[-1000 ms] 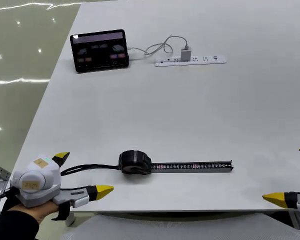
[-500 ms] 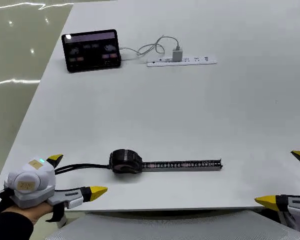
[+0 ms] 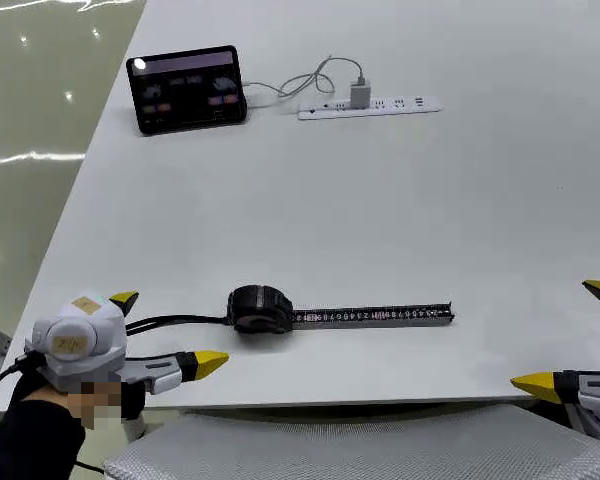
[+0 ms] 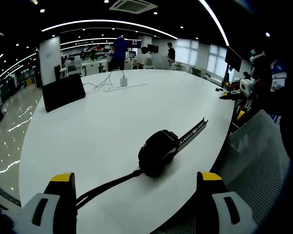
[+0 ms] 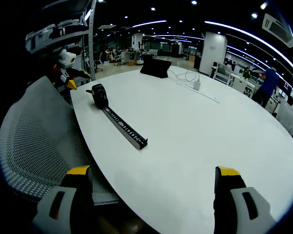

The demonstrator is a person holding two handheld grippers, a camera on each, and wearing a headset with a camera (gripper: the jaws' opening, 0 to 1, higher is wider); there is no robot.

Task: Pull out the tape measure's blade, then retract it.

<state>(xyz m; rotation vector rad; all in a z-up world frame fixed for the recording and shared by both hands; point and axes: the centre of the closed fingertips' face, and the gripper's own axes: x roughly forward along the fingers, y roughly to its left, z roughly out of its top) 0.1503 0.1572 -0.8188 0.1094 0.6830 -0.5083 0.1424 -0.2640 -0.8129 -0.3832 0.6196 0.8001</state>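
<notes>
the black round tape measure (image 3: 260, 308) lies case-end nearest the left gripper (image 3: 168, 329), its marked steel blade (image 3: 372, 316) stretching along the white worktop (image 3: 380, 200) toward the right gripper (image 3: 568, 335); both pairs of fingers (image 3: 208, 360) wide, empty.

In the centre of the frame the black tape measure (image 4: 158, 151) lies on the white table (image 4: 88, 126), with its blade (image 4: 193, 132) out toward the upper right. Its black strap (image 4: 107, 185) runs to the lower left, between the jaws of the left gripper (image 4: 136, 178) (yellow-tipped, spread wide, touching nothing). A dark tablet (image 4: 63, 91) stands at the upper left.
</notes>
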